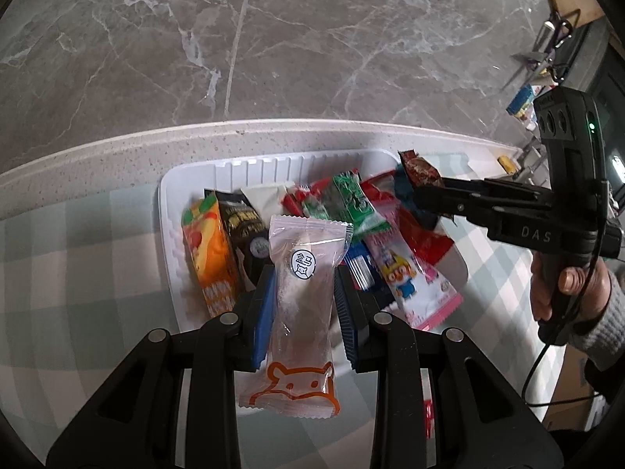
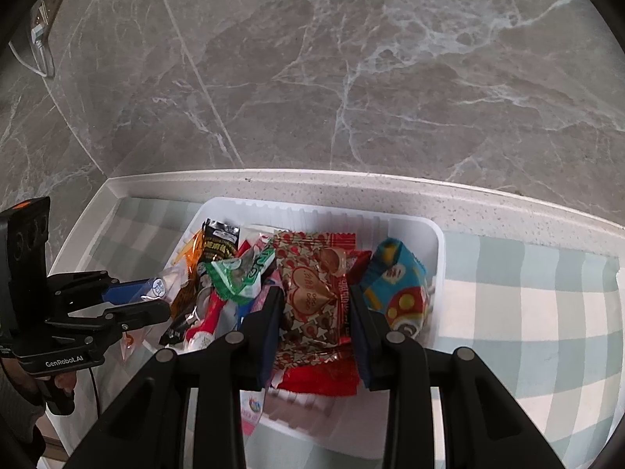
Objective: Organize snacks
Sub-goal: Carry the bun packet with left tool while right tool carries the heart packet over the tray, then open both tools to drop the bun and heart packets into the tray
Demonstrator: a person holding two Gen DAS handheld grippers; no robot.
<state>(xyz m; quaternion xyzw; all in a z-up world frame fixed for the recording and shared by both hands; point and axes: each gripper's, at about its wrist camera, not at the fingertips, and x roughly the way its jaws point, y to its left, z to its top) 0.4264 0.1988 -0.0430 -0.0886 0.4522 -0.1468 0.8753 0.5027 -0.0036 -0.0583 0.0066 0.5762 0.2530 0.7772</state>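
A white plastic tray holds a pile of snack packets and also shows in the right wrist view. My left gripper is shut on a clear packet with an orange bear print, held over the tray's near edge. My right gripper is shut on a brown heart-print packet over the tray; in the left wrist view it comes in from the right, holding that packet. An orange packet, a black one, a green one and a pink cartoon one lie in the tray.
The tray stands on a green-and-white checked cloth on a speckled counter against a grey marble wall. A blue cartoon packet lies at the tray's right side. Clutter sits at the far right.
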